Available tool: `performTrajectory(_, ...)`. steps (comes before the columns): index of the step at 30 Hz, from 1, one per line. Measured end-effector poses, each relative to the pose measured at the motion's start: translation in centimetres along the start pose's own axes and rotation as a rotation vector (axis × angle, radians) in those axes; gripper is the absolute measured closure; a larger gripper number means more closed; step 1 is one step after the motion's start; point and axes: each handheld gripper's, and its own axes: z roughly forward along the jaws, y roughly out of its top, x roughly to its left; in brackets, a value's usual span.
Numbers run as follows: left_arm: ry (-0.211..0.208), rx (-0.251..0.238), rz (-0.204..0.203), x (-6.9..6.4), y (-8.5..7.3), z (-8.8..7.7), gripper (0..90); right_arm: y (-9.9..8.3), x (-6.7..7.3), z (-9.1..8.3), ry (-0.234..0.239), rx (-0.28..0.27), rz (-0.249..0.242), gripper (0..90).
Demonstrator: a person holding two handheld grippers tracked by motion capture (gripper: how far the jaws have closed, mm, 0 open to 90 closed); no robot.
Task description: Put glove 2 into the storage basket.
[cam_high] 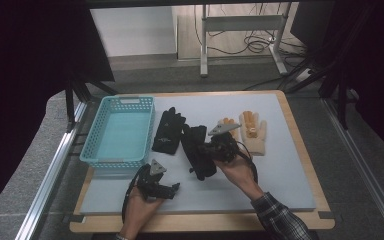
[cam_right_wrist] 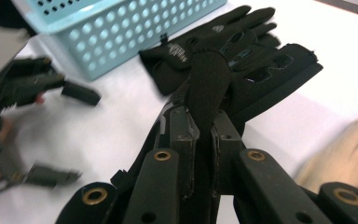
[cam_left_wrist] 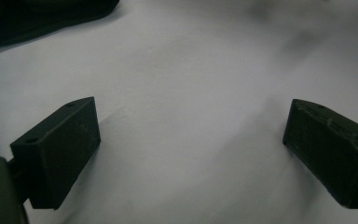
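there, black glove (cam_right_wrist: 242, 70), soft, logo-printed

Plaid sleeve (cam_high: 279, 216); black grippers with grey three-cornered plates, brass-ringed screw holes, black cables

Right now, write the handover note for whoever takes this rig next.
Right claw: shut on a black glove, pinching a fold of it and lifting it off the table.
Left claw: open, nothing between its jaws, low over the table near the basket's front edge.
Things: the second black glove lies flat beside the blue basket; two cream and orange gloves lie behind the right hand.
Done: one black glove gripped.
Left: the basket holds nothing yet. Probably the held glove goes in there, then the other three, though that is a guess.
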Motion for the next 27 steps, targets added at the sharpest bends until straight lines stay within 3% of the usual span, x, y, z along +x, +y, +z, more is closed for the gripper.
performTrajectory(5,0.0,0.001,-0.001,0.0,0.0,0.0,4.4,-3.4,1.1,-0.2,0.006,0.012,0.01,76.7)
performTrajectory(9,-0.001,0.001,-0.004,0.0,0.0,0.0,4.5,-5.8,1.6,0.0,0.008,0.044,-0.021,53.3)
performTrajectory(12,-0.003,0.0,-0.006,0.0,0.0,0.0,4.6,-6.4,0.8,-1.0,-0.008,0.024,-0.01,47.1)
performTrajectory(15,-0.006,-0.002,-0.013,0.1,0.0,-0.1,4.9,-6.9,-0.4,-2.5,-0.037,0.008,0.005,49.8)
performTrajectory(17,-0.007,-0.001,-0.019,0.2,-0.1,-0.2,5.3,-7.4,-1.1,-3.2,-0.054,0.017,0.011,57.8)
performTrajectory(20,0.027,0.021,-0.037,0.2,-0.3,-0.7,6.0,-8.4,-1.7,-3.4,-0.057,0.057,0.012,69.4)
performTrajectory(24,0.073,0.018,-0.056,1.0,-1.0,-1.4,5.0,-9.6,-1.4,-2.5,-0.039,0.11,-0.006,74.3)
performTrajectory(27,0.075,0.007,-0.058,1.5,-1.6,-1.7,3.7,-10.1,-0.5,-1.7,-0.013,0.112,-0.036,74.9)
